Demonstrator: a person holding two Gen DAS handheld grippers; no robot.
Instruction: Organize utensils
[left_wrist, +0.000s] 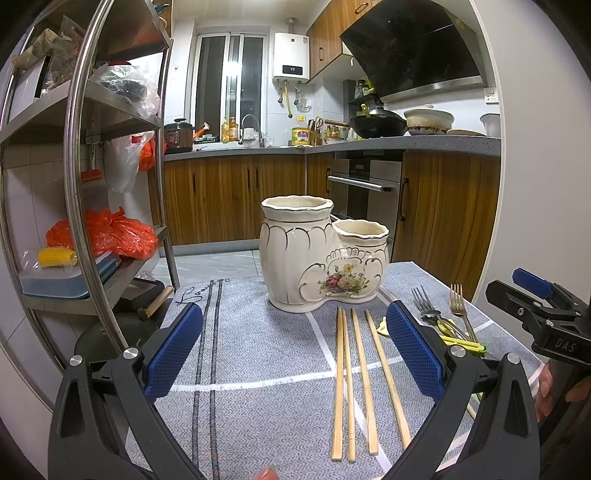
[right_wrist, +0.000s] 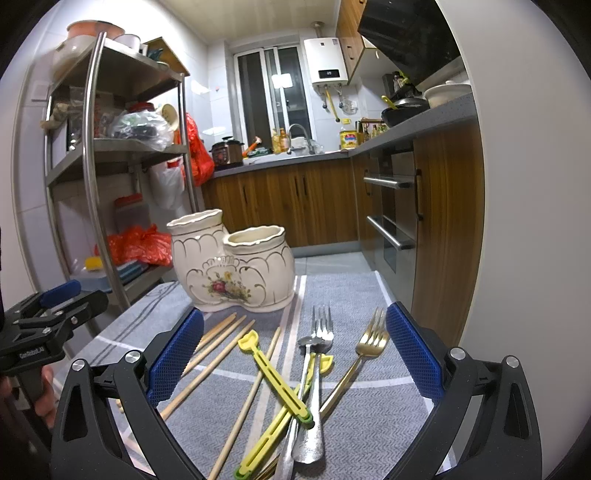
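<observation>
chopsticks: four bamboo chopsticks (left_wrist: 354, 384) lie loose on the grey mat (left_wrist: 258, 424), roughly side by side, tips pointing at the holder. Nothing has hold of them.
forks and spoon: over on the right side there's a messy pile, with a silver fork (right_wrist: 322, 325), a gold fork (right_wrist: 371, 341), a spoon (right_wrist: 314, 345) and a yellow plastic clip thing (right_wrist: 275, 378) crossed over one another.
holder: the cream ceramic utensil holder (left_wrist: 317, 258) stands upright at the far end of the mat, a taller pot joined to a shorter one. Can't see down inside, but nothing pokes above either rim.
step: looks like the very start to me, everything's on the worktop and nothing's been sorted yet.
next move: my guess is the chopsticks go first. They lie flat, so the jaws would have to come down low and pinch one near its middle, then tip it upright over a pot. The pile on the right needs untangling, I'd pick off the top piece.
left gripper: left gripper (left_wrist: 293, 350) hovers level above the mat, jaws spread wide, empty, chopsticks framed between them.
right gripper: right gripper (right_wrist: 293, 354) same deal, wide apart and empty, aimed over the fork pile.
</observation>
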